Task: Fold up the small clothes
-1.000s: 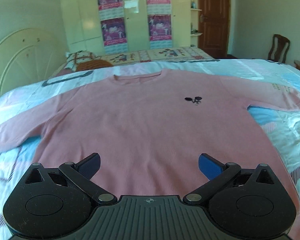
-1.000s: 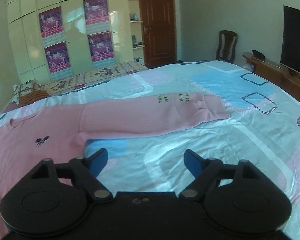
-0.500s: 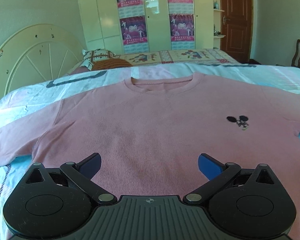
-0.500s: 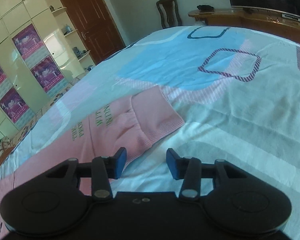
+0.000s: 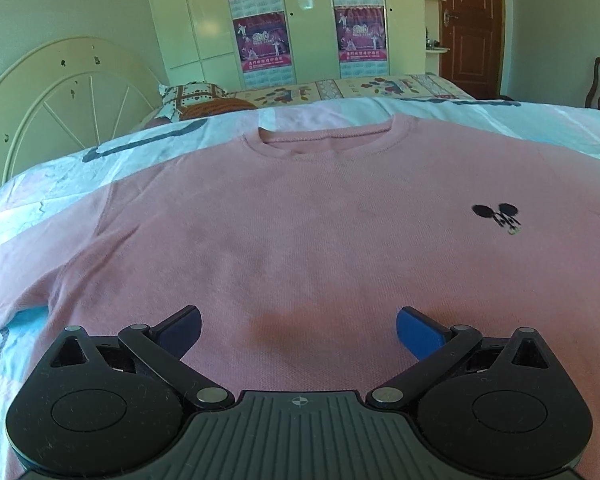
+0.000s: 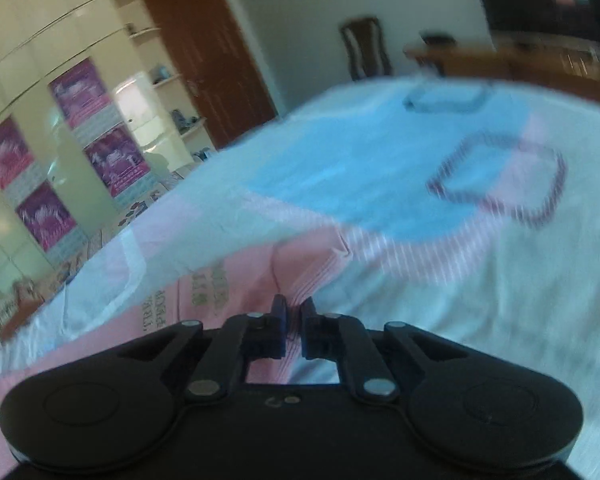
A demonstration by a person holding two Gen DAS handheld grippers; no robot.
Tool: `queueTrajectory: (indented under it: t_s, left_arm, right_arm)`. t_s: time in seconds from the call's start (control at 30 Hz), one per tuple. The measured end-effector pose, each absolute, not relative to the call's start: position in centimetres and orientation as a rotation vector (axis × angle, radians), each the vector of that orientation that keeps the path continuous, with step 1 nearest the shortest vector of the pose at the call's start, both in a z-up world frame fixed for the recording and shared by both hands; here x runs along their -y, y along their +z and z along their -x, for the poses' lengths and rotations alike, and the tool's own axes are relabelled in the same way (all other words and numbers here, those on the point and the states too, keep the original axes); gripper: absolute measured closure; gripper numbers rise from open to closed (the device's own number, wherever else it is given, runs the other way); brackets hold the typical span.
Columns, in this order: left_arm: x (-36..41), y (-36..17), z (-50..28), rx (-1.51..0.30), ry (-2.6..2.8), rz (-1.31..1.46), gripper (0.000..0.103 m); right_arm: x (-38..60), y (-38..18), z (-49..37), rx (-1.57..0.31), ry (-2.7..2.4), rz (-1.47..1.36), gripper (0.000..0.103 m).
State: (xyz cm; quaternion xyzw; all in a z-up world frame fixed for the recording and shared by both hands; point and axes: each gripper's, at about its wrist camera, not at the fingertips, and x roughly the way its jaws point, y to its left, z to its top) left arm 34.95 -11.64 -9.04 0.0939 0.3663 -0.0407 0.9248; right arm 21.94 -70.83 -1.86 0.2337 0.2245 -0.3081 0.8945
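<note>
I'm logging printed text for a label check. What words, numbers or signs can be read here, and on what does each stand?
Pink sweater sleeve, green print near the cuff: blurred; only "TREA..." and "PECU..." can be guessed.
Pink sweater chest: a small black mouse-head emblem, no words.
Wardrobe posters: a large "2010" perhaps; the characters and calendar grids below are too small to read.
Bedspread: patterns only, no text.

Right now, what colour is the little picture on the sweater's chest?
Black. The little picture sits on the pink sweater, and shows best in the left wrist view.
</note>
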Motion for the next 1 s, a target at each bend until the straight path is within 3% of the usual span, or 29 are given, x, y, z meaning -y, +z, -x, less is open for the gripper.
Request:
queueTrajectory:
  t_s: [0.1, 0.3, 0.63, 0.87, 0.93, 1.0]
  left_arm:
    - [10.3, -9.2, -36.1, -0.794, -0.089, -0.179, 0.0]
    - [7.4, -9.6, -37.6, -0.862, -0.076, -0.11, 0.0]
    - [4.9, -8.6, -38.4, -0.827, 0.01, -0.078, 0.0]
    - [3.7, -7.9, -38.4, -0.813, -0.006, -0.025, 0.001]
    - [3.9, -7.9, -38.5, -0.806, -0.029, -0.004, 0.001]
    - [4.4, -7.8, -38.8, -0.793, -0.063, 0.022, 0.004]
  right_arm:
    - [73.8, -3.1, -23.3, -0.596, -0.743, -0.54, 0.096]
    - [67.4, -0.5, -27.0, -0.549, -0.62, -0.294, 0.096]
    - [44.3, 0.8, -36.5, -0.562, -0.062, -0.099, 0.096]
    - [30.8, -0.5, -38.3, -0.598, 0.215, 0.052, 0.096]
    - [29.1, -2.2, -38.3, -0.666, 0.258, 0.084, 0.084]
    - [28.3, -3.1, -37.2, -0.662, 0.267, 0.145, 0.058]
